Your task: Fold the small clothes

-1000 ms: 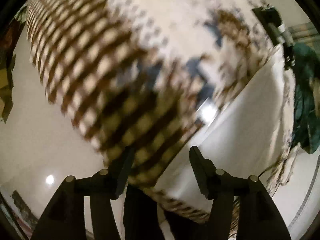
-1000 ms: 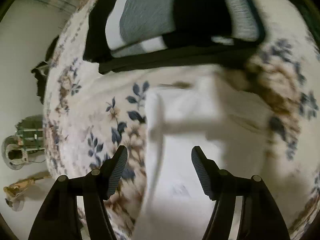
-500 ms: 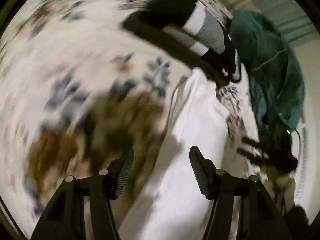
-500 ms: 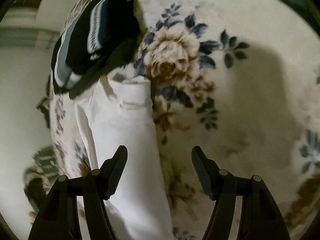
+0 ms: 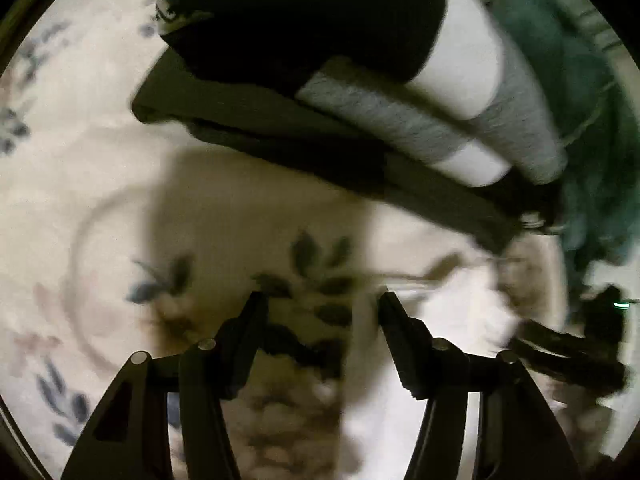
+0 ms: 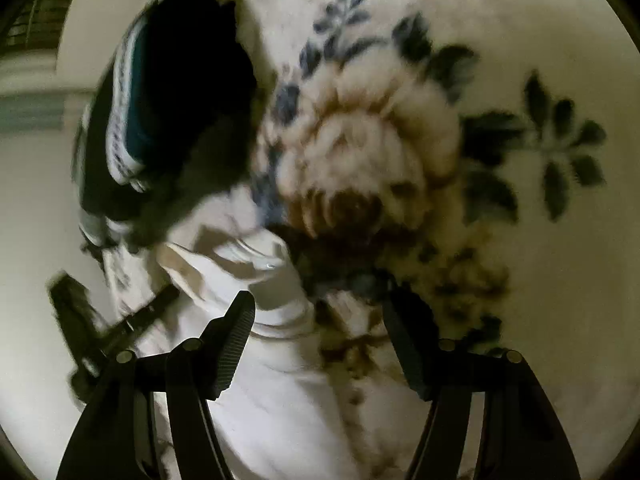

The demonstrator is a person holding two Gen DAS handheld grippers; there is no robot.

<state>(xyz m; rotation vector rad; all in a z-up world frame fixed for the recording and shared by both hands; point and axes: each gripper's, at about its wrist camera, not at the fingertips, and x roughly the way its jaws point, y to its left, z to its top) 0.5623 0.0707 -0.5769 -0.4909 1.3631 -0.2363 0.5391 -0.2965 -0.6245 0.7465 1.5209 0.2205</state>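
A folded white garment point(image 6: 280, 380) lies on a floral cloth point(image 6: 520, 60). In the left wrist view the white garment point(image 5: 420, 380) lies under and right of my right finger. My left gripper point(image 5: 322, 308) is open and empty above the floral cloth point(image 5: 80, 168), facing a stack of folded dark, grey and white clothes point(image 5: 360, 92). My right gripper point(image 6: 320, 308) is open and empty, with its left finger over the white garment's top edge. The stack point(image 6: 168, 112) sits at the upper left in the right wrist view.
A teal garment point(image 5: 580, 120) lies heaped behind the stack at the right. A dark object point(image 5: 572, 352) shows at the right edge of the left wrist view. A dark object point(image 6: 80, 328) also shows at the left in the right wrist view.
Both grippers swung around and moved closer to the stack of folded clothes. The white garment now lies low in both views. Both stayed open.
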